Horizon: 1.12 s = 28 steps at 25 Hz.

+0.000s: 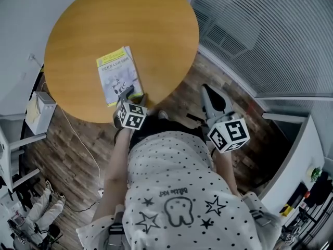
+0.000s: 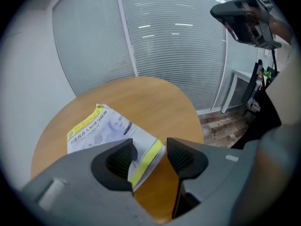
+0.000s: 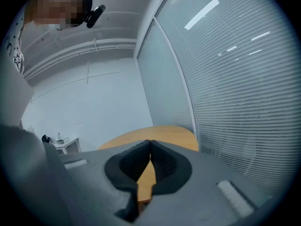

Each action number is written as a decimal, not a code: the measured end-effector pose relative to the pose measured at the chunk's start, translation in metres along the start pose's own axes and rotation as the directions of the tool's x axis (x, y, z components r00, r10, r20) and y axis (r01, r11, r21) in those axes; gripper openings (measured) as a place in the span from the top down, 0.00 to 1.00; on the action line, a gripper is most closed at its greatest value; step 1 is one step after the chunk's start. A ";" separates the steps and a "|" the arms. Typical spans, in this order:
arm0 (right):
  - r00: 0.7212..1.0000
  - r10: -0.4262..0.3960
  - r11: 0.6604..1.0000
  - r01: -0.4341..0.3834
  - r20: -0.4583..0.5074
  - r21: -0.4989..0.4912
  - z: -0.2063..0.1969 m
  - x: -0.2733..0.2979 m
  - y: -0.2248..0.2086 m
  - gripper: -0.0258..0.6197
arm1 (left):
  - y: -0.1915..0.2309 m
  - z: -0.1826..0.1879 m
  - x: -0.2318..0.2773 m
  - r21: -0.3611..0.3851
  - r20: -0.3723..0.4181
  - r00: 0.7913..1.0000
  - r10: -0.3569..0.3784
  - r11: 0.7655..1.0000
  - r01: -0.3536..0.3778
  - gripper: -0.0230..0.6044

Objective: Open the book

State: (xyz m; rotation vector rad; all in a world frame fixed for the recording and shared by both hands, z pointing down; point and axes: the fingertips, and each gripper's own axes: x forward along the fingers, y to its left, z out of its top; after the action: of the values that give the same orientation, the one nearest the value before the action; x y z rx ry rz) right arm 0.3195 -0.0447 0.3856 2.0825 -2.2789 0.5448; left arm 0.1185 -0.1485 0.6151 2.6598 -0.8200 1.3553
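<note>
We see a closed book (image 1: 118, 76) left of centre on the round table (image 1: 93, 20). Our left gripper (image 2: 149, 150), jaws spread, frames its near corner without pinching. Our right gripper (image 3: 150, 147), jaws pressed together, hangs lower right. We judge this the approach; next, catch the cover's edge alone.

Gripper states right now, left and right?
Left gripper: open, corner of the book shows between its jaws, not gripped.
Right gripper: shut, empty.
</note>
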 end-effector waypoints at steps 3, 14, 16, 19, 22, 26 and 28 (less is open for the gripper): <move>1.000 -0.002 1.000 0.001 -0.004 -0.006 0.001 0.000 0.001 0.95 | 0.000 0.001 0.003 -0.015 0.000 1.000 0.001 1.000 -0.001 0.59; 1.000 0.009 1.000 -0.010 -0.017 -0.023 0.000 0.005 0.006 0.95 | 0.009 -0.003 0.007 -0.068 -0.022 1.000 0.006 0.998 -0.007 0.63; 1.000 0.009 1.000 -0.009 -0.017 -0.024 0.000 0.004 0.006 0.95 | 0.010 -0.004 0.005 -0.074 -0.022 1.000 0.015 0.997 -0.016 0.66; 1.000 0.010 1.000 -0.010 -0.017 -0.027 0.001 0.003 0.005 0.95 | 0.011 -0.001 0.001 -0.049 -0.033 0.999 0.040 0.998 -0.042 0.70; 1.000 0.014 0.999 -0.014 -0.017 -0.029 0.001 0.002 0.005 0.95 | 0.012 0.000 -0.004 0.012 -0.055 0.994 0.093 0.996 -0.092 0.72; 1.000 0.016 1.000 -0.016 -0.016 -0.027 0.001 0.003 0.007 0.95 | 0.018 0.001 -0.008 0.038 -0.081 0.988 0.132 0.991 -0.129 0.77; 1.000 0.018 0.999 -0.019 -0.016 -0.027 0.000 0.003 0.009 0.95 | 0.023 0.000 -0.010 0.032 -0.082 0.986 0.147 0.989 -0.144 0.83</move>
State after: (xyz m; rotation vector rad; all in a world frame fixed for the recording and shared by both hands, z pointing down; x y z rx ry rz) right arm 0.3108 -0.0473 0.3841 2.0393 -2.2860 0.5260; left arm 0.1028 -0.1638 0.6026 2.5857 -1.0107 1.5092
